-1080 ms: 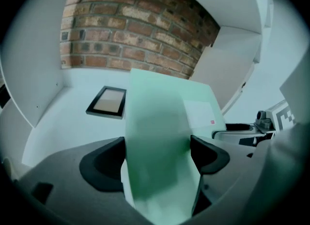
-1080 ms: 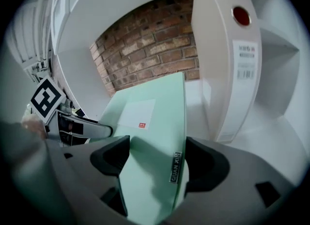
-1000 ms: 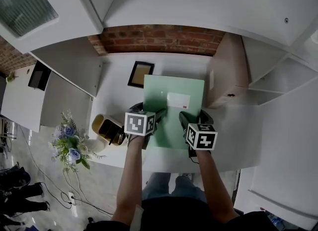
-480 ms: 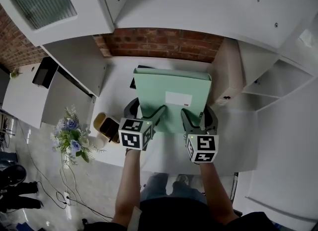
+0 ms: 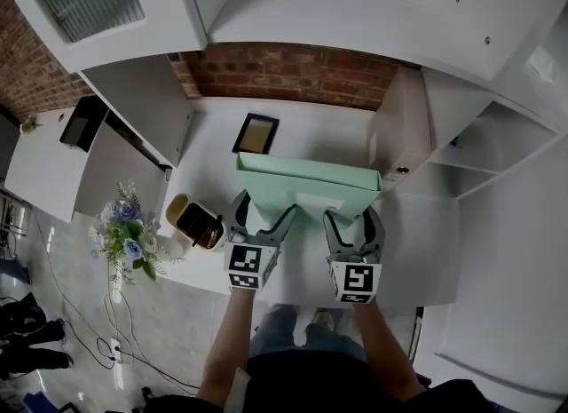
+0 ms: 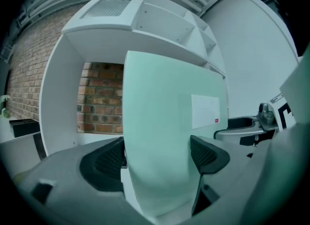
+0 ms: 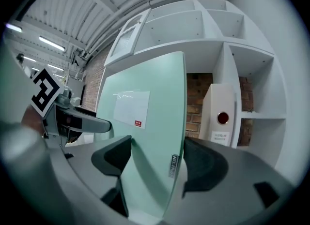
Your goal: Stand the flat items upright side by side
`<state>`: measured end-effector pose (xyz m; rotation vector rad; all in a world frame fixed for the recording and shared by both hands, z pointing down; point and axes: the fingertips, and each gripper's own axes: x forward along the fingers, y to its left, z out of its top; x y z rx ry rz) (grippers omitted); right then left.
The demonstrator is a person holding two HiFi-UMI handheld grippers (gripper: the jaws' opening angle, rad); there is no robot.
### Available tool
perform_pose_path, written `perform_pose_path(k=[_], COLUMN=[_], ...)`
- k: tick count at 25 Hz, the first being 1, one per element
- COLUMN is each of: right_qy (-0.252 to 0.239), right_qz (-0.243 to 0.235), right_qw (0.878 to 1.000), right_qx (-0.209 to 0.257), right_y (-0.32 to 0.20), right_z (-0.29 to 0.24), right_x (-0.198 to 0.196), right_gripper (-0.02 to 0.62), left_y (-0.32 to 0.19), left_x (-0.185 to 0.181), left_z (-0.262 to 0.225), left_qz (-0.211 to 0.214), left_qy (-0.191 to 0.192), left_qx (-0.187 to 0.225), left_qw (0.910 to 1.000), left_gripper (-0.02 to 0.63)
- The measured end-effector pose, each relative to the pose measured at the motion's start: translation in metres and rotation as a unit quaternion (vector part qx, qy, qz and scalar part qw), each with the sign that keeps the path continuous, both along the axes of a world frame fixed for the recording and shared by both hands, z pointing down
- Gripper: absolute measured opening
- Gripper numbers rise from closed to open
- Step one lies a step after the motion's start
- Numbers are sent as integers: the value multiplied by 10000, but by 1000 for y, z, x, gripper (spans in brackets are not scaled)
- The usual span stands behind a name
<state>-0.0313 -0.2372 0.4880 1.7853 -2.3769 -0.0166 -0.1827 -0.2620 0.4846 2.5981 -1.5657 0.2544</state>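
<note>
Two grippers meet on one thing here. The left gripper [image 5: 260,217] and the right gripper [image 5: 353,221] sit side by side at the near edge of the white desk [image 5: 311,131]. Each has its jaws spread wide and pressed on the near end of the green file box [image 5: 311,191], the left one on the box's left part, the right one on its right part, by the spine. The box stands on edge across the desk, its labelled face towards the person. Beyond it a picture frame [image 5: 255,133] lies flat at the far left. A white file box [image 5: 390,140] stands upright at the far right, before the brick wall [image 5: 293,74].
</note>
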Motion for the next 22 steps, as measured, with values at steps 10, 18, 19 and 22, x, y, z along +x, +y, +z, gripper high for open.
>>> perform_pose_path(k=[10, 18, 19, 22], right_qy=[95, 188, 155, 90], right_qz=[-75, -224, -238, -332], right_qw=[9999, 9995, 9995, 9991], right_qx=[-50, -141, -161, -228], right_y=[16, 24, 24, 25], right_z=[10, 11, 11, 13], right_x=[1, 1, 0, 0], right_gripper=[334, 334, 334, 334], left_y=[21, 28, 28, 29], left_x=[2, 1, 1, 1], left_z=[4, 6, 6, 6], left_qz=[-3, -4, -3, -8], left_qy=[-196, -193, -189, -183], left_qx=[279, 272, 255, 221], left_qw=[9994, 9994, 9995, 9996], left_gripper=[391, 391, 391, 391])
